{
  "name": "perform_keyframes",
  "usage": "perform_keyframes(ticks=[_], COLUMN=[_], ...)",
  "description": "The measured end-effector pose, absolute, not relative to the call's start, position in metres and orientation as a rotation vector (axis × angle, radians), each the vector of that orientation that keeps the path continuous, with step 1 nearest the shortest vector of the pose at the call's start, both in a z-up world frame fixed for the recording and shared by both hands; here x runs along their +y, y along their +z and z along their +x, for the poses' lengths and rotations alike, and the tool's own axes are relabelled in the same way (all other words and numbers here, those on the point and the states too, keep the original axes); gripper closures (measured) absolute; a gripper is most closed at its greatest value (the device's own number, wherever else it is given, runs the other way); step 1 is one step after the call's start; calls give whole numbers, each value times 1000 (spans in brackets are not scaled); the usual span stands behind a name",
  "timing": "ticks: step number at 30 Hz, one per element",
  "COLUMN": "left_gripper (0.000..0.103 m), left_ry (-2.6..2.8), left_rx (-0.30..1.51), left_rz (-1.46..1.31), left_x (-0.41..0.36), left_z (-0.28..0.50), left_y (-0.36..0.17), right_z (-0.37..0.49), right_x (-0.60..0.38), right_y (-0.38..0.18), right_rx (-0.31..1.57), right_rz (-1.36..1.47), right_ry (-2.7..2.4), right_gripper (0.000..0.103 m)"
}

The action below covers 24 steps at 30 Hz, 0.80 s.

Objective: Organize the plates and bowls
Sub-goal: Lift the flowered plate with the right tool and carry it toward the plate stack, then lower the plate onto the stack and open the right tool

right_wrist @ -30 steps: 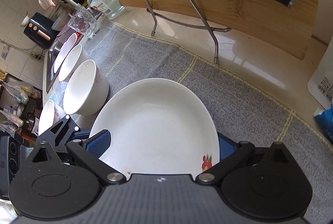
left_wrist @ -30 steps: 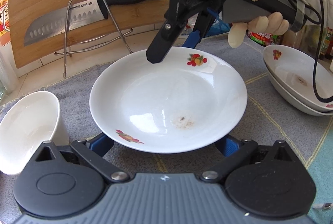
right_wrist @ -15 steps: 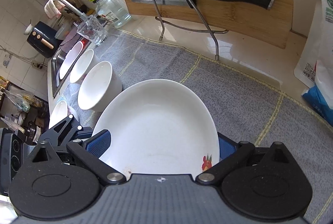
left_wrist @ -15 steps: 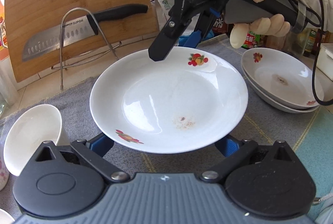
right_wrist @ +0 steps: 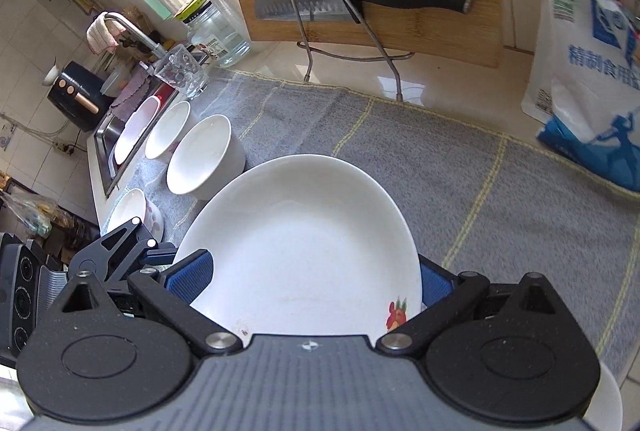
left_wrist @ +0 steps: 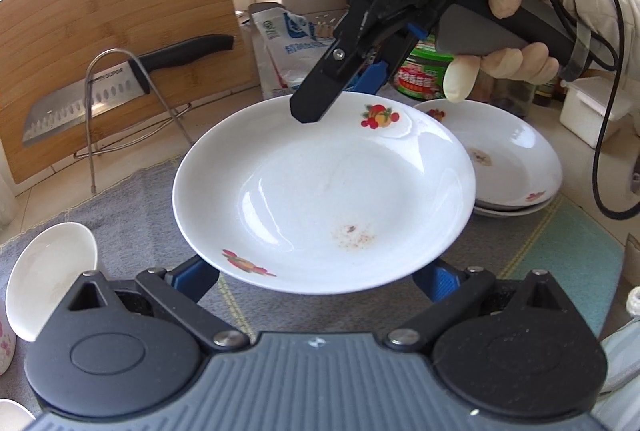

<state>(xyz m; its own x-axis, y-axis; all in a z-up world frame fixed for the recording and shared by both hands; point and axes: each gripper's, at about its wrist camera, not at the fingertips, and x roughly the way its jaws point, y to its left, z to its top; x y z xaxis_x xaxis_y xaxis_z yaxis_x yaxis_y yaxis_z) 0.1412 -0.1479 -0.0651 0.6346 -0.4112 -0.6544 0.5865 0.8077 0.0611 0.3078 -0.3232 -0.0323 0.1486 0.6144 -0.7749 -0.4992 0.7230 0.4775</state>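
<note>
A white plate [left_wrist: 320,191] with fruit motifs and brown specks hangs above the grey mat [left_wrist: 132,207], held from two sides. My left gripper [left_wrist: 316,279] has its blue pads [left_wrist: 196,277] against the underside of the near rim. My right gripper [left_wrist: 340,95], in a gloved hand [left_wrist: 504,59], grips the far rim, one finger above and one below. In the right wrist view the plate [right_wrist: 304,231] passes aslant between the right gripper's [right_wrist: 312,283] pads, and the left gripper [right_wrist: 120,251] shows at its left edge. Two stacked plates [left_wrist: 508,159] lie just right of the held one.
Several white bowls [right_wrist: 204,155] line the mat's left end beside the sink [right_wrist: 106,151] and a glass [right_wrist: 182,71]. A cutting board [left_wrist: 120,11] and a knife [left_wrist: 88,95] on a wire rack stand at the back. A salt bag [right_wrist: 588,91] and jars sit back right.
Both grippers have carried the plate to the right. The stacked plates now lie close beside it, and the bowls and cutting board have slid away to the left.
</note>
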Motion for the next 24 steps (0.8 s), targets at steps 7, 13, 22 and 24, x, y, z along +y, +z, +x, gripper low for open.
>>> perform_keyframes(ticks=[7, 13, 22, 24], left_gripper=[2, 2, 2, 2], left_ry=[-665, -751, -866, -887], left_rx=[663, 655, 641, 640], left_rz=[313, 338, 387, 392], left_x=[-161, -181, -211, -216], left_z=[135, 130, 126, 126], left_y=[-61, -59, -61, -63], right_z=[282, 258, 226, 221], right_x=[-351, -380, -425, -434], right_y=[-29, -27, -25, -26], right_rx=[1158, 1139, 1108, 1103], right_rz=[162, 205, 268, 282], right_ry=[726, 643, 533, 512], right_gripper=[0, 0, 0, 0])
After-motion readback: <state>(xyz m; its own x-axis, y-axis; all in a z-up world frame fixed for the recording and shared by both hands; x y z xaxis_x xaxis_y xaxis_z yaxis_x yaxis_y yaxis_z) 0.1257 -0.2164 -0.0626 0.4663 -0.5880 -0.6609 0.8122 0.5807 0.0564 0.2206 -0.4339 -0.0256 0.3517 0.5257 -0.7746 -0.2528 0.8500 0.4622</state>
